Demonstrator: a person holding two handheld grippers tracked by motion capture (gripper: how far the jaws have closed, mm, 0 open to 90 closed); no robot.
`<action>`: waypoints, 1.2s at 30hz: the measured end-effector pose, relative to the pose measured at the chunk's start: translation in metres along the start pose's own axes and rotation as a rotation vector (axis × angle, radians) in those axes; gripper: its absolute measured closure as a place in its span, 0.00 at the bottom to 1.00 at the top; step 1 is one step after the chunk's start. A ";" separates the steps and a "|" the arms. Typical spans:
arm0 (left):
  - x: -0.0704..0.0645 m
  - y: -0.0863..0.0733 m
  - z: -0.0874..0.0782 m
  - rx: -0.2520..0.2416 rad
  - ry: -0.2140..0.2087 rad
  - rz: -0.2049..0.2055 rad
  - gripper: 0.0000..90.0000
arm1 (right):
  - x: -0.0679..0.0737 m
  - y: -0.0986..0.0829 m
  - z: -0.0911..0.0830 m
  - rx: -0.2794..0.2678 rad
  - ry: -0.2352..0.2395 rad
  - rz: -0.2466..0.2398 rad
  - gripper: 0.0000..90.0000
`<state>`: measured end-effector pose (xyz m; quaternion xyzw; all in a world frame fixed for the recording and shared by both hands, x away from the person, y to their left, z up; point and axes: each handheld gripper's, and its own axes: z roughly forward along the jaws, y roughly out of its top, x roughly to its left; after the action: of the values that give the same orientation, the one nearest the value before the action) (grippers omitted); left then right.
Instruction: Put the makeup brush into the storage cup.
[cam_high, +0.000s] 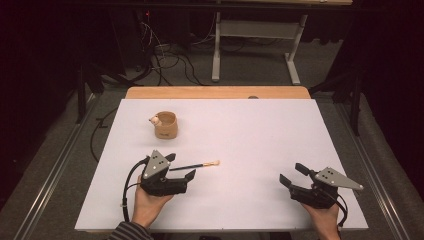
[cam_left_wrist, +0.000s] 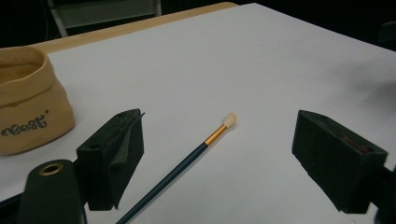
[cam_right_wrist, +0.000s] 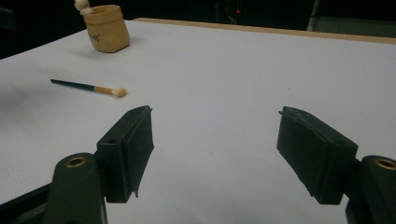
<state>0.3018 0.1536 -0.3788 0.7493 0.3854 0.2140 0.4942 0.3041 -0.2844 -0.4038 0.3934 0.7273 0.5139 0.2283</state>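
**Presently on your table: one brush, one pouch, two grippers**

Brush (cam_high: 196, 166), count one: dark handle, gold ferrule, pale tip. It lay flat on the white table (cam_high: 260, 130), its handle end running between the spread jaws of your left gripper (cam_high: 181, 166), touched by neither jaw.

Pouch (cam_high: 166, 124), count one: tan fabric, open-topped, upright, well behind the brush toward the far left. One small pale rounded item (cam_high: 154, 120) sat at its rim; you could not tell what else it contained.

Grippers, count two: your right gripper (cam_high: 293, 174) rested near the table's right front, jaws spread, nothing between them, well apart from the brush.
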 end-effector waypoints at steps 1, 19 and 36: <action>-0.001 0.001 0.001 0.000 -0.004 0.001 0.19 | 0.000 0.000 0.000 -0.001 -0.001 -0.001 0.32; -0.013 0.013 0.027 0.005 -0.049 0.028 0.21 | 0.000 0.000 0.000 -0.001 0.004 0.000 0.32; -0.018 0.021 0.039 0.102 -0.053 0.097 0.24 | 0.000 0.000 0.000 0.003 0.006 0.002 0.32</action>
<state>0.3258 0.1126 -0.3755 0.7967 0.3459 0.1978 0.4545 0.3042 -0.2845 -0.4038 0.3928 0.7284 0.5144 0.2249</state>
